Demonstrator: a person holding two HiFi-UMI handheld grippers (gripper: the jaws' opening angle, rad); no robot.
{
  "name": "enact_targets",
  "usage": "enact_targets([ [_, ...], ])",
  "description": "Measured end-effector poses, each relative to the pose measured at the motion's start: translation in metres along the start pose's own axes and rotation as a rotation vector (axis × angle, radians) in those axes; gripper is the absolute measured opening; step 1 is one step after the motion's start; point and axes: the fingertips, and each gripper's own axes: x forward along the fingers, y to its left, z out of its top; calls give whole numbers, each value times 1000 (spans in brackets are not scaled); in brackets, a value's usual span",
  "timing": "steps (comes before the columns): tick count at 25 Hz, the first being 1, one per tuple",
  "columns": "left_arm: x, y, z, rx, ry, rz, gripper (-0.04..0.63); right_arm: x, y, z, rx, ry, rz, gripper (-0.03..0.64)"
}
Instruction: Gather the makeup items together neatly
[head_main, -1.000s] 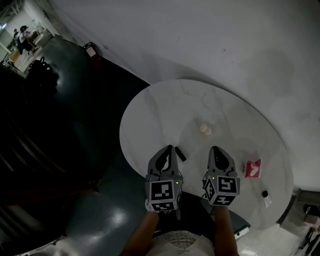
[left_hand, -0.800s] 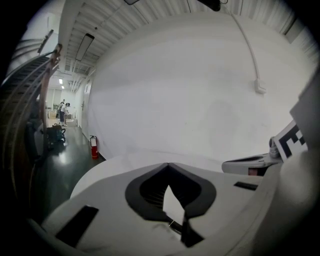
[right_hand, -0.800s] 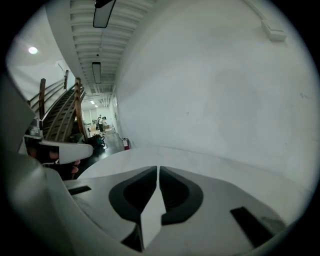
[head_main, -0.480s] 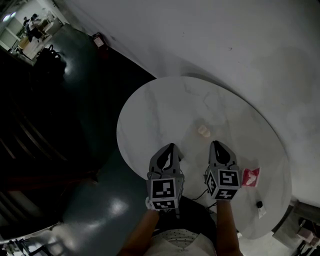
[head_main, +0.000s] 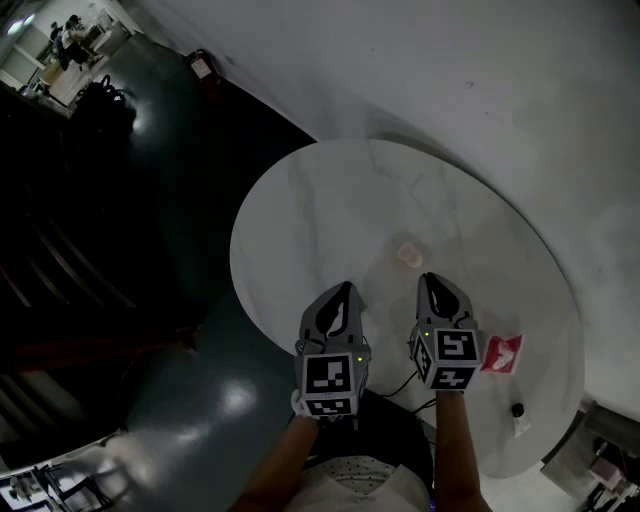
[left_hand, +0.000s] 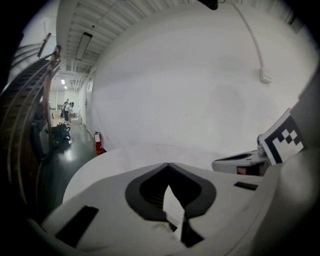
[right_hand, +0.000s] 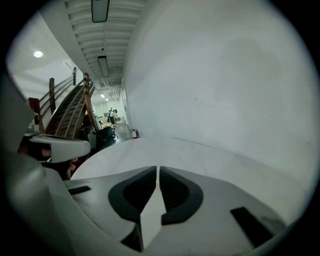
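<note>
Marble tabletop (head_main: 300, 220): the left gripper (head_main: 343, 292), jaws closed on nothing, hangs over the near edge. A beige pot (head_main: 408, 255) sits near the centre, just ahead of the right gripper (head_main: 430, 282), which is likewise pinched empty and is the nearer one. A red packet (head_main: 503, 352) lies to its right.

beige item (head_main: 409, 254): alone, centre | red packet (head_main: 503, 352): flat, well right | black item (head_main: 517, 409): near packet

A round white table (head_main: 320, 215) stands beside a white wall (head_main: 450, 70) on a dark glossy floor (head_main: 190, 400).
</note>
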Motion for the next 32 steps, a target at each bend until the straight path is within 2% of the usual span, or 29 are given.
enact_targets([
  [12, 26, 6, -17, 3, 62, -63, 35, 20, -5, -11, -103, 90, -40, 43],
  [14, 29, 8, -18, 1, 69, -74, 35, 22, -5, -12, -116, 111, -41, 76],
  [18, 35, 14, -16, -8, 73, -86, 35, 27, -6, -5, -172, 149, -37, 77],
  [20, 38, 18, -15, -14, 73, -90, 35, 31, -6, -3, -216, 187, -18, 80],
  [22, 40, 23, -15, -19, 75, -88, 35, 37, -3, -6, -269, 248, 18, 144],
  [23, 41, 26, -15, -20, 77, -86, 35, 41, -2, -9, -302, 282, 36, 149],
  [26, 45, 31, -16, -31, 82, -80, 35, 50, 1, -18, -392, 369, 72, 149],
  [32, 47, 46, -17, -45, 92, -70, 35, 69, 5, -28, -462, 472, 100, 149],
])
